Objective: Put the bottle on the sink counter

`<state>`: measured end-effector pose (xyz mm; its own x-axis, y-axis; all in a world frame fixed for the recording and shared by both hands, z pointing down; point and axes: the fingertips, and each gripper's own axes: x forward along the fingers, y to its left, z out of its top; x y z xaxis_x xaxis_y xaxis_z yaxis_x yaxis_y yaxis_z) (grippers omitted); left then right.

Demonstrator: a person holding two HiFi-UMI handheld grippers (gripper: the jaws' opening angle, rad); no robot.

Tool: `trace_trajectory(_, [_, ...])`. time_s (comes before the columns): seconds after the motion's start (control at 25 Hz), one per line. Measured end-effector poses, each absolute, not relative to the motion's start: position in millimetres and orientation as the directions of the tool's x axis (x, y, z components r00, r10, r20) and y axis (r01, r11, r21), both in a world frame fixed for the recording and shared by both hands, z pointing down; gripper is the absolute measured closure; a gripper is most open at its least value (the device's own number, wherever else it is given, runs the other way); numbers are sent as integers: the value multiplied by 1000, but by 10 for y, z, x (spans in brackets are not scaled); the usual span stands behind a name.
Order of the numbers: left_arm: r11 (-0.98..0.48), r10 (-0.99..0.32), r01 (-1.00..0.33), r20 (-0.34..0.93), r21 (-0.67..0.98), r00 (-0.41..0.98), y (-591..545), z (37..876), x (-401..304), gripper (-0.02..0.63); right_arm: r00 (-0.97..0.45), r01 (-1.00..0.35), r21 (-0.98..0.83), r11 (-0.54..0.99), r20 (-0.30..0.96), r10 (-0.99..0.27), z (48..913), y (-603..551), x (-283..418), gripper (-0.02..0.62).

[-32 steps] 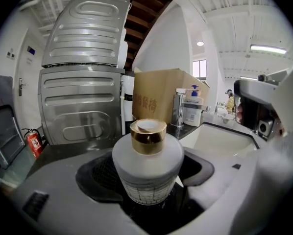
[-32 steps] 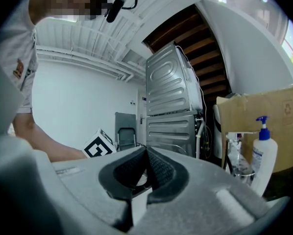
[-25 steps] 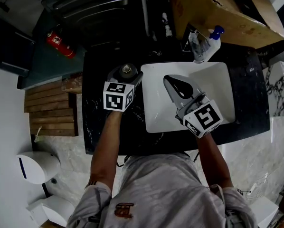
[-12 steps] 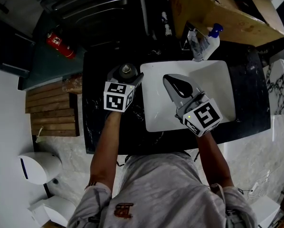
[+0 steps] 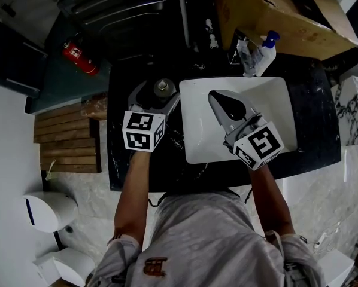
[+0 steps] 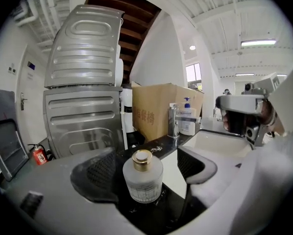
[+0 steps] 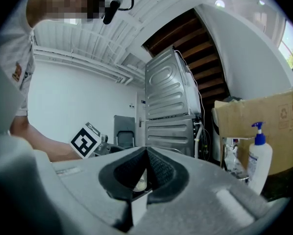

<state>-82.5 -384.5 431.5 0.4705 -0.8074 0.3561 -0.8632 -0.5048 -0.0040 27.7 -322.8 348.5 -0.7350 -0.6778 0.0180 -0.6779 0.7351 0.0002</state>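
Note:
The bottle [image 5: 163, 87], frosted glass with a gold cap, stands upright on the black sink counter [image 5: 122, 166], just left of the white sink [image 5: 275, 100]. My left gripper [image 5: 155, 95] has its jaws on either side of the bottle [image 6: 142, 177] and they are opening, with a gap between each pad and the glass. The bottle rests on the counter [image 6: 156, 214] on its own. My right gripper [image 5: 222, 104] hovers over the sink basin, shut, with nothing in it [image 7: 146, 168].
A cardboard box [image 5: 275, 11] and a blue-topped pump bottle [image 5: 266, 51] stand behind the sink by the faucet [image 6: 173, 121]. A metal appliance [image 6: 83, 87] rises behind the counter. A red fire extinguisher [image 5: 77, 55] and wooden slats [image 5: 65, 136] lie at left.
My left gripper's jaws have spread wider and it has drawn back a little toward me. The bottle stays in place on the counter. The right gripper has barely moved.

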Motion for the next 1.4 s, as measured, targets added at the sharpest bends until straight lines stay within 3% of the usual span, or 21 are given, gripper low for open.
trace_trajectory(0.24, [-518, -842, -855, 166, 16, 513, -3495, 3618, -804, 227, -743, -669, -4, 743, -33, -669, 3279, -3125, 232, 594])
trace_trajectory(0.44, [-560, -827, -828, 38, 28, 561, -3175, 3176, -704, 292, -758, -650, 10, 760, -78, -647, 3094, -2954, 154, 594])
trace_trajectory(0.84, [-607, -793, -794, -71, 30, 604, -2717, 2811, -511, 554, -778, -623, 37, 781, -131, -614, 2907, -2637, 52, 595])
trace_trajectory(0.96, [-609, -791, -792, -83, 27, 606, -2669, 2773, -486, 595, -785, -614, 49, 787, -140, -604, 2867, -2583, 21, 595])
trace_trajectory(1.4, [-641, -765, -768, -95, 8, 637, -2498, 2719, -394, 604, -788, -610, 75, 789, -157, -595, 2790, -2449, -55, 595])
